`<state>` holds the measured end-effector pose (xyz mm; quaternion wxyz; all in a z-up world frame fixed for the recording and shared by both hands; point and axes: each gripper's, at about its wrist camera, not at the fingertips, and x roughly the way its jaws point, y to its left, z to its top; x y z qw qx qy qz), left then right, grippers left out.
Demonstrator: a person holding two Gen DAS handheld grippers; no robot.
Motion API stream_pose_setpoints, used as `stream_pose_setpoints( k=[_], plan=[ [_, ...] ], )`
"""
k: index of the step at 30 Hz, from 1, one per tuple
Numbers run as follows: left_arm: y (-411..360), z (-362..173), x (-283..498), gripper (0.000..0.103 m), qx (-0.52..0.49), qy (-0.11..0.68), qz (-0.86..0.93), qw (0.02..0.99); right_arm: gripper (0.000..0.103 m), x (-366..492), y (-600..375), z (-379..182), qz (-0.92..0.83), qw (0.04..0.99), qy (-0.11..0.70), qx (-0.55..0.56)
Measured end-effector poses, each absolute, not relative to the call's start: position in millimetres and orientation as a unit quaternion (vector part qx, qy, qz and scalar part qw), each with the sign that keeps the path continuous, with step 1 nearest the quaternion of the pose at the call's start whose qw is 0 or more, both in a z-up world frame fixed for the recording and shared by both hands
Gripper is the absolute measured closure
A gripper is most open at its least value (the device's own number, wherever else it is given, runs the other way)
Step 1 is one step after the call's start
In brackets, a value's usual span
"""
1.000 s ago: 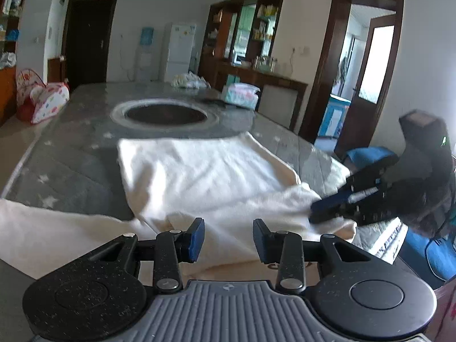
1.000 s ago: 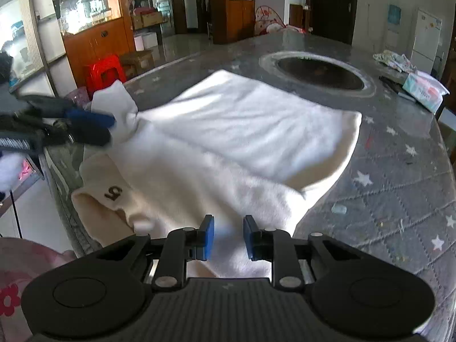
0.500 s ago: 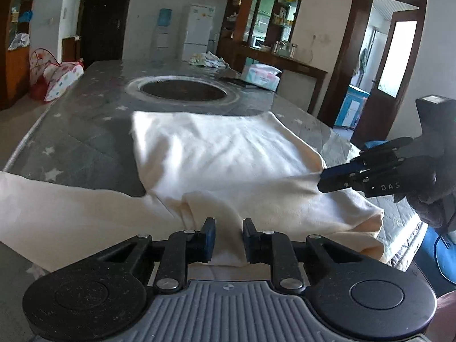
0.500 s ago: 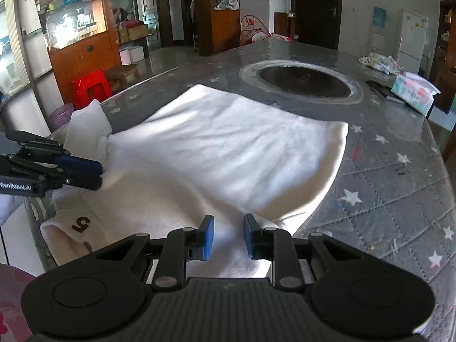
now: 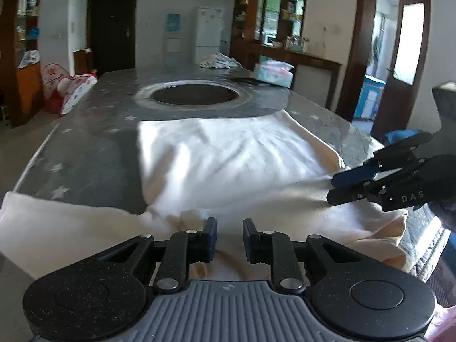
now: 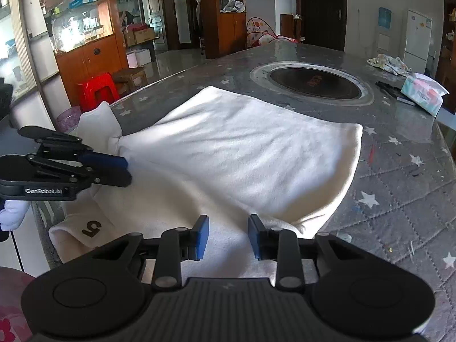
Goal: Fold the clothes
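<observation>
Garment [image 6: 233, 154] flat on table [image 6: 399, 176]; left gripper [image 5: 229, 238] narrowly apart, right gripper [image 6: 228, 236] spreading, nothing pinched.

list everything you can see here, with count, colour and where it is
garment: one, cream white, spread on the near part of the table, black "5" on its near-left corner
table: one, grey with white stars, dark round inset at its middle
tissue pack: one, white and pink, far right table edge
crumpled cloth: one, pale patterned, far end
stool: one, red, floor left of the table
fridge: one, white, back wall
left gripper: black with blue pads, narrow gap over the garment
right gripper: same colours, jaws just opened wider, over the garment
</observation>
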<state>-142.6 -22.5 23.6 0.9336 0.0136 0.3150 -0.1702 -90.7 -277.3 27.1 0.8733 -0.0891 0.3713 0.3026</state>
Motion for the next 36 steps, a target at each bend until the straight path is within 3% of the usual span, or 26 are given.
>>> stream_pose_setpoints(
  k=[11,18,36],
  plan=[
    [-7.6,31.1,-165.8,0.081,0.021,0.314,-0.167,0.934,0.068,-92.2,-276.5,24.3,0.306,0.872,0.37,-0.09],
    [-8.1,26.8,-167.9,0.097,0.015,0.307,-0.161,0.938,0.068,-93.1,-276.8,23.8,0.306,0.873,0.37,-0.09],
    [-28.6,36.4,-143.0,0.094,-0.004,0.3,-0.185,0.936,0.063,-94.2,-274.4,23.5,0.305,0.873,0.37,-0.091]
  ],
)
